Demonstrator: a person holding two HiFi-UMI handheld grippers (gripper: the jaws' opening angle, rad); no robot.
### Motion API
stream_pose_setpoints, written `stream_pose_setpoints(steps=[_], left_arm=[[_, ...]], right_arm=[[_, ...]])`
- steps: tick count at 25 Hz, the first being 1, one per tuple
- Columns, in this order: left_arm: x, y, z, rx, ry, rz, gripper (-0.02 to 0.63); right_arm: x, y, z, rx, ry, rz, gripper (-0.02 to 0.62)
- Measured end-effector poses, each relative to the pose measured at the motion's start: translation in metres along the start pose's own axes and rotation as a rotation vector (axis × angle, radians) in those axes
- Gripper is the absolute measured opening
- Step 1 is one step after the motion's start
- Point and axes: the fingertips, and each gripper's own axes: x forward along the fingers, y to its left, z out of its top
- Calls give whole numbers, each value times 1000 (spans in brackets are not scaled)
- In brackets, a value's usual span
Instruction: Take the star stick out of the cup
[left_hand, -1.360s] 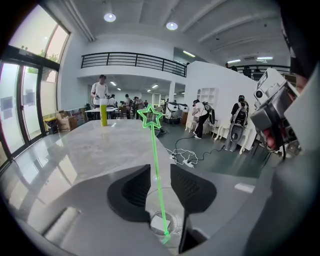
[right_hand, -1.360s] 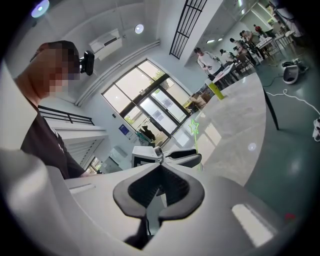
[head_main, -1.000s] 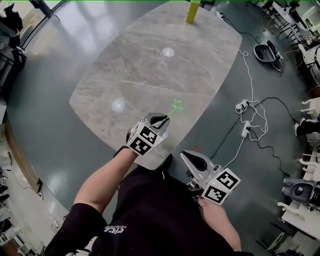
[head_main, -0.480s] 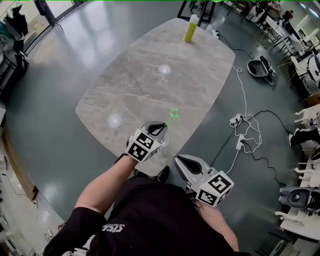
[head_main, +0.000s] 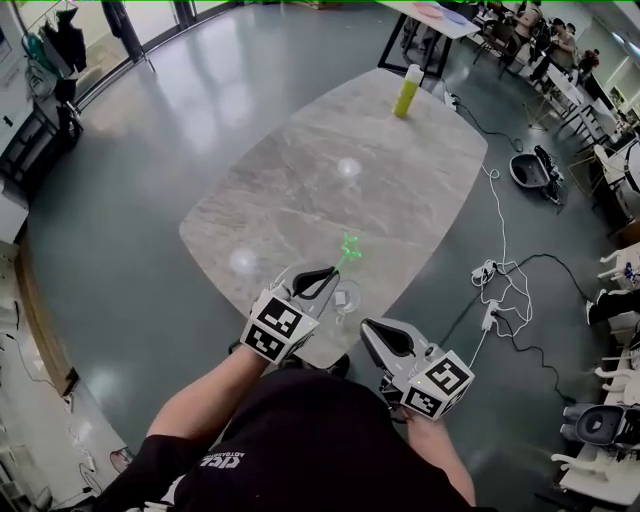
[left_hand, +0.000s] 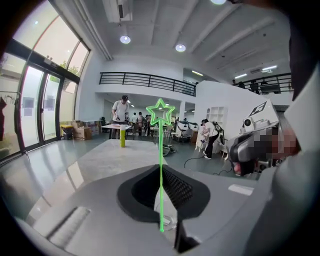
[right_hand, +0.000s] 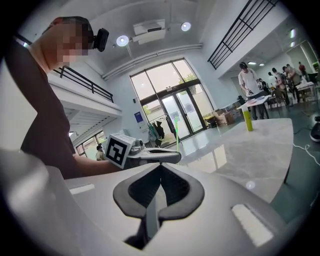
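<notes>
Holds the left gripper (head_main: 324, 273) over the table's (head_main: 300, 170) near edge, jaws pinched narrow on the thin shaft of the star stick (head_main: 349, 246). Points the green star up toward the table's middle, the stick's lower end at the mouth of the clear cup (head_main: 345, 298) on the table; cannot tell whether the tip is inside. Carries the right gripper (head_main: 371, 329) just off the table's near corner, jaws together on nothing. Has a yellow-green bottle (head_main: 407, 90) upright at the table's far end
</notes>
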Motion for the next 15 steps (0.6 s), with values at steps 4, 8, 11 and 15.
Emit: stream_pose_setpoints(steps=[4,8,11,15], left_arm=[[-27,9,-4,-40,-17,38,15],[-43,17,-22,-76,0,69,15],[-45,27,-46,-143,27,86,15],[-37,38,-70,-178,65,97,15]], right_arm=[[12,6,5,20,-5,24,14],[20,14,4,27,9,39,14],[26,17,-3,50,31,42,14],[27,15,-12,101,60,35,14]])
